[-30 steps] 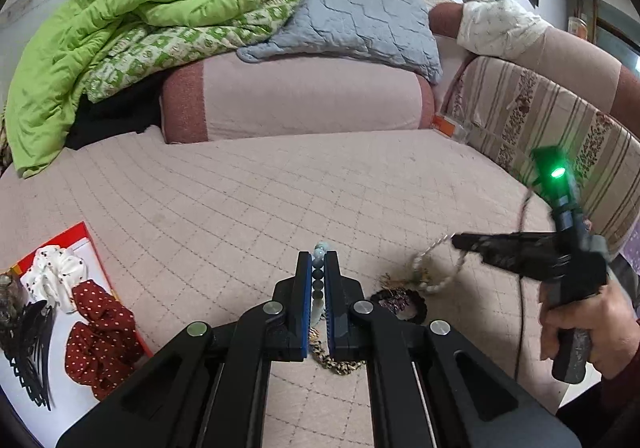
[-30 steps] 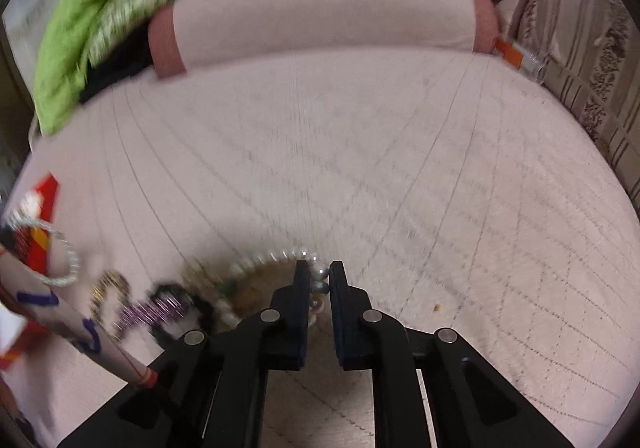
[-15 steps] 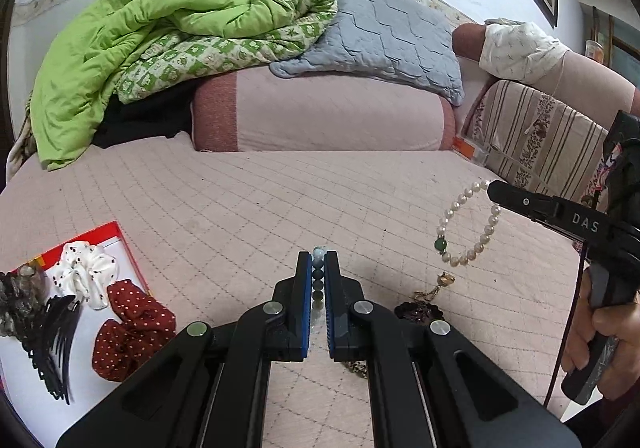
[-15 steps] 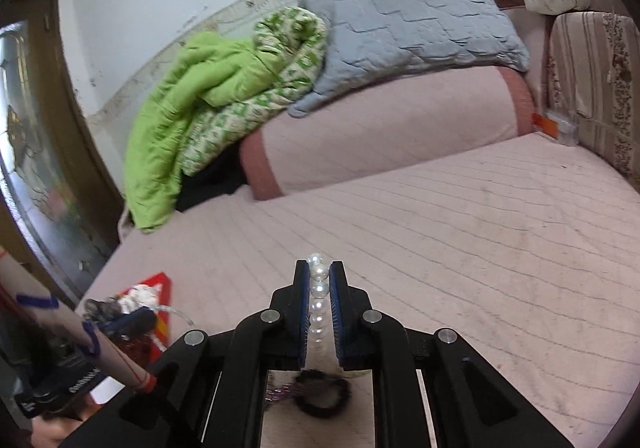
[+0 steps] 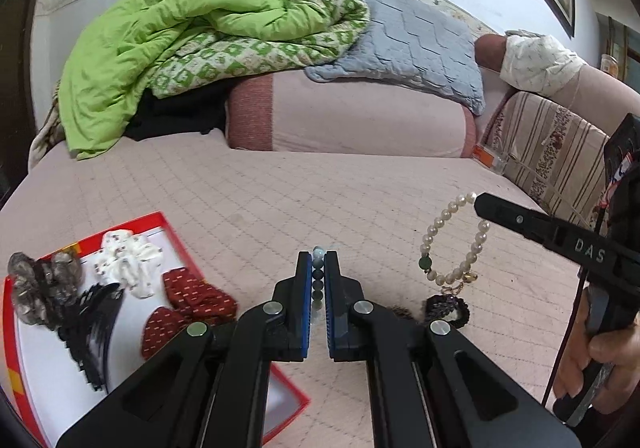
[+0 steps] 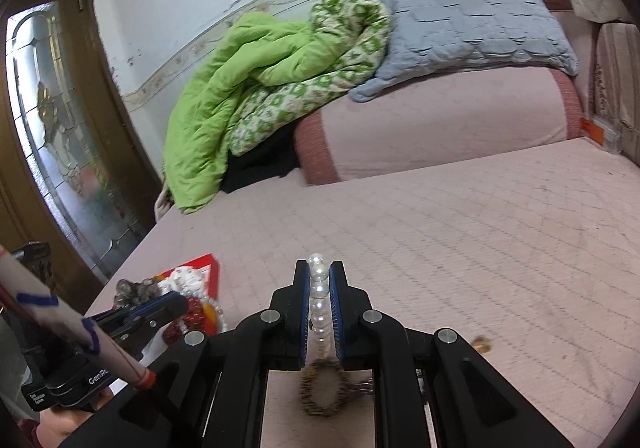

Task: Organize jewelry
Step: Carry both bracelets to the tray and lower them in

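My left gripper (image 5: 318, 280) is shut on a bracelet of dark green and pale beads (image 5: 317, 275), held above the bed. My right gripper (image 6: 319, 280) is shut on a white pearl bracelet (image 6: 319, 302). In the left wrist view the pearl bracelet (image 5: 434, 234) hangs from the right gripper (image 5: 478, 201), with one green bead and a gold charm. A dark beaded bracelet (image 5: 448, 308) lies on the bed below it. A brown bead bracelet (image 6: 322, 388) lies under my right gripper. A red-rimmed box (image 5: 172, 226) at the left holds hair ties and clips.
The quilted pink bed cover (image 5: 320, 187) spreads ahead. A pink bolster (image 5: 352, 115), green quilt (image 5: 180, 27) and grey pillow (image 5: 420, 39) lie at the back. A striped cushion (image 5: 560, 151) is at the right. A small gold piece (image 6: 482, 344) lies on the bed.
My right gripper has lifted the pearl bracelet off the bed and holds it in the air. My left gripper has risen with its bead bracelet, bringing the red box more into view.
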Tool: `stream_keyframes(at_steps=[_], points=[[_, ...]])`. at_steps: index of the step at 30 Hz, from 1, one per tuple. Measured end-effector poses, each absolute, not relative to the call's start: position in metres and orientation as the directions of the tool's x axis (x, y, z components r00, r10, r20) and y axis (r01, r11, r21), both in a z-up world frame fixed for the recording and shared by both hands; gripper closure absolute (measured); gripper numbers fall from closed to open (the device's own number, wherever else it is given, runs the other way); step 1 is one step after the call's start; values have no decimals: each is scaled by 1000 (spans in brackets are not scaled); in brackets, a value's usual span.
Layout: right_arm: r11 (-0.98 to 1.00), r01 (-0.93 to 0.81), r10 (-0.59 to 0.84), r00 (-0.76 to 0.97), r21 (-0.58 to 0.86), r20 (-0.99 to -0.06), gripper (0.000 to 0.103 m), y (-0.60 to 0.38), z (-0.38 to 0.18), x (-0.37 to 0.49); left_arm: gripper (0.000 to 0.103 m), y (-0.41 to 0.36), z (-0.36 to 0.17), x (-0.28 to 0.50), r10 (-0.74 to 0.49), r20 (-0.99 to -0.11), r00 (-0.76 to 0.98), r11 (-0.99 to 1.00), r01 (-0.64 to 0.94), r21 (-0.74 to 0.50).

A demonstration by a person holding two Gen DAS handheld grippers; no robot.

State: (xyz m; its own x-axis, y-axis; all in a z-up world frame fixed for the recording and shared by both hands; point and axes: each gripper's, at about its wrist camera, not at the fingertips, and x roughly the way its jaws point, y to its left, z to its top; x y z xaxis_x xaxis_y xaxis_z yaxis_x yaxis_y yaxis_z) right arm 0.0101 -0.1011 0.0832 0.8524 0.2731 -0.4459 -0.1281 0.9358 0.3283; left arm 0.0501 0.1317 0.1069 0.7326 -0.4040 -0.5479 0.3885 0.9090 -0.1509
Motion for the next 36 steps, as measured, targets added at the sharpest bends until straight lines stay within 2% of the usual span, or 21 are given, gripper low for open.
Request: stream_keyframes(at_steps=[11,21,26,36], points=[[884,-273,431,791,380,-433,92,-22,82,13,98,199,112,34,-341,-539,770,940,292,-178],[797,-449,599,669,404,-439,92,75,73,5,98,293,106,10,-207,-561,801,971,100,-216],[744,-510,668,587,432,-457,92,114,62,12,98,328,91,18,-134,-603,786,978,6,-209],[778,-449,628,571,439,-529,92,134,27,52,98,351,64,45,-74,-674,735,978,-78,-192]])
